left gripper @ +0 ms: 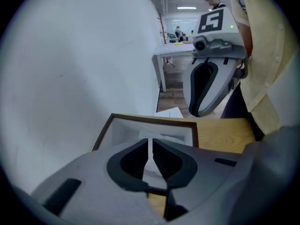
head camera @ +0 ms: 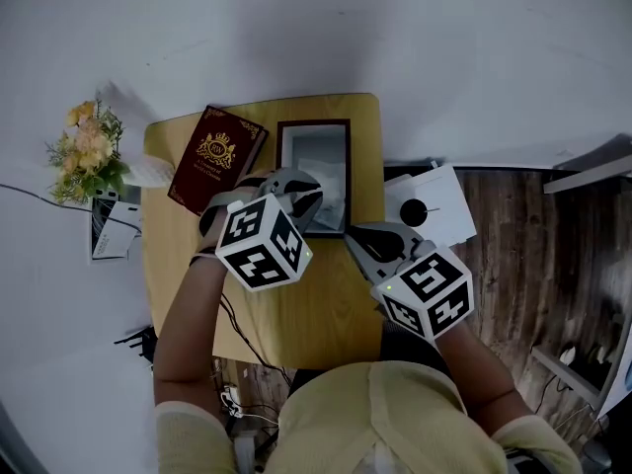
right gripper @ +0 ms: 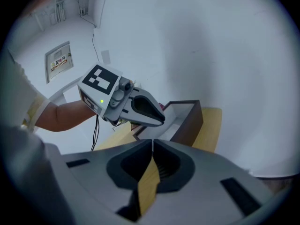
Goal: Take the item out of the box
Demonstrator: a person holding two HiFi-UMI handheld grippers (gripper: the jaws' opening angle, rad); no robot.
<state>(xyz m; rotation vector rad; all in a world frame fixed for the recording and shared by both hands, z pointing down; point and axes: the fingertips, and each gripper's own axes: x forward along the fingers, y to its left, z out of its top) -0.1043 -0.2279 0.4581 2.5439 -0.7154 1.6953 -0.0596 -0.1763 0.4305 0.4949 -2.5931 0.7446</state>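
Note:
A dark brown box (head camera: 314,126) with a white lining stands open at the back of the small wooden table (head camera: 326,304). Pale crumpled material (head camera: 331,181) lies inside it; what it is I cannot tell. My left gripper (head camera: 314,205) hovers at the box's near end, its jaws shut with nothing between them. In the left gripper view the shut tips (left gripper: 151,144) sit just before the box rim (left gripper: 154,120). My right gripper (head camera: 354,235) is to the right of the box, over the table, also shut and empty (right gripper: 153,145). The box's brown wall (right gripper: 190,121) shows ahead of it.
A maroon lid (head camera: 217,158) with a gold crest lies left of the box. A bunch of flowers (head camera: 87,151) and a printed card (head camera: 111,227) sit off the table's left edge. A white device with a black knob (head camera: 425,208) stands off the right edge, above a wooden floor (head camera: 533,255).

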